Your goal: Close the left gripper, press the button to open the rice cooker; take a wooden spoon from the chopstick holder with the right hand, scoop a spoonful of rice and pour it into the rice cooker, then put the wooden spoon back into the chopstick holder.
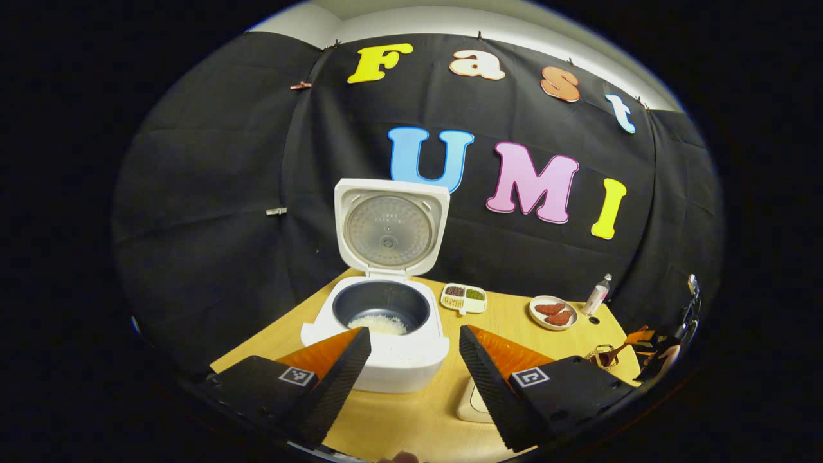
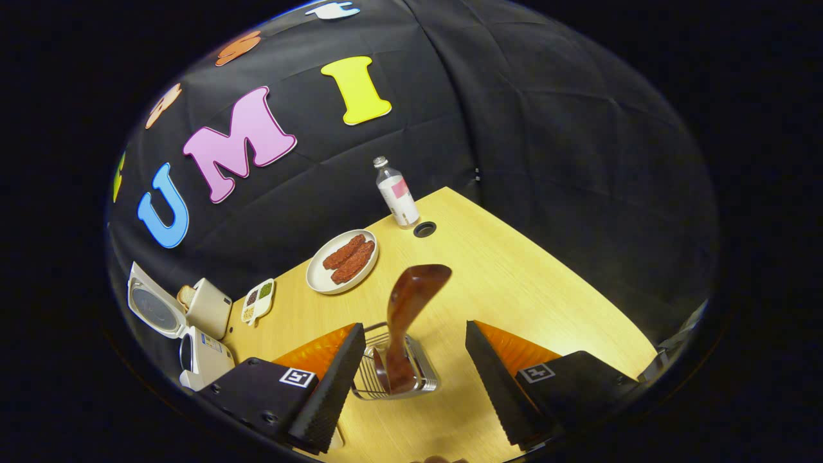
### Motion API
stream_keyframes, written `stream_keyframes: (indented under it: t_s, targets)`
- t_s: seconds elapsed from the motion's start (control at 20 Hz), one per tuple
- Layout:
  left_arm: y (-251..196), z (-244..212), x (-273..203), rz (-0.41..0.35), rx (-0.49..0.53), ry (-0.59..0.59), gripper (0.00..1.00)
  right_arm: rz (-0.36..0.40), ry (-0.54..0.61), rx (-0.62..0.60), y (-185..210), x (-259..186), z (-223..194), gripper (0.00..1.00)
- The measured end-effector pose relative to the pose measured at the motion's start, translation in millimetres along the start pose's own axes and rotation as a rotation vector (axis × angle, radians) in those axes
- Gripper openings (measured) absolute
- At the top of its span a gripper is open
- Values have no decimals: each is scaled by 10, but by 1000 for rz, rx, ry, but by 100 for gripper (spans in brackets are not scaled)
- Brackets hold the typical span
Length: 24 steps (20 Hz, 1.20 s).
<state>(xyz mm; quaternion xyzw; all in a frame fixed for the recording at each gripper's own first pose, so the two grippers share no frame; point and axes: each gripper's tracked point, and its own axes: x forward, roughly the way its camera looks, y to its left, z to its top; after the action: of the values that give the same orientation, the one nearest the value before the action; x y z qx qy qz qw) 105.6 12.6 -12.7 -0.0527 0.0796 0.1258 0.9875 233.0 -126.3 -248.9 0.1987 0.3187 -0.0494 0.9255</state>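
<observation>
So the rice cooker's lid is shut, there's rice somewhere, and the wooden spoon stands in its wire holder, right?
Not quite: the rice cooker has its lid standing open in the left gripper view, with rice in its pot. The wooden spoon does stand in the wire holder.

I see my left tongs (image 1: 415, 337) spread wide, both fingers level and angled inward toward their tips, hovering just in front of the rice cooker (image 1: 376, 350) and touching nothing. My right tongs (image 2: 415, 334) are parted as well, well off to the right of the rice cooker, tilted down toward the desk (image 2: 514, 283), with neither finger pressing on anything. In the left gripper view I glimpse the right gripper (image 1: 669, 350) at the far right edge, well apart from the cooker.
</observation>
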Motion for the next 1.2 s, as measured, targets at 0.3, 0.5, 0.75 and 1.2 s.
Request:
stream_keyframes:
  t_s: [0.3, 0.5, 0.75, 1.2]
  targets:
    - [67, 922, 356, -23, 39, -151, 95, -61, 18, -29, -406, -500, -238, 99]
    - [86, 1523, 608, -36, 124, -229, 95, -123, 6, 0, -654, -604, -332, 99]
    - [140, 2215, 922, -45, 123, -313, 95, -157, 26, 23, -777, -729, -496, 99]
    - [786, 3004, 1768, 67, 68, -382, 95, -185, -46, -62, -691, -963, -330, 99]
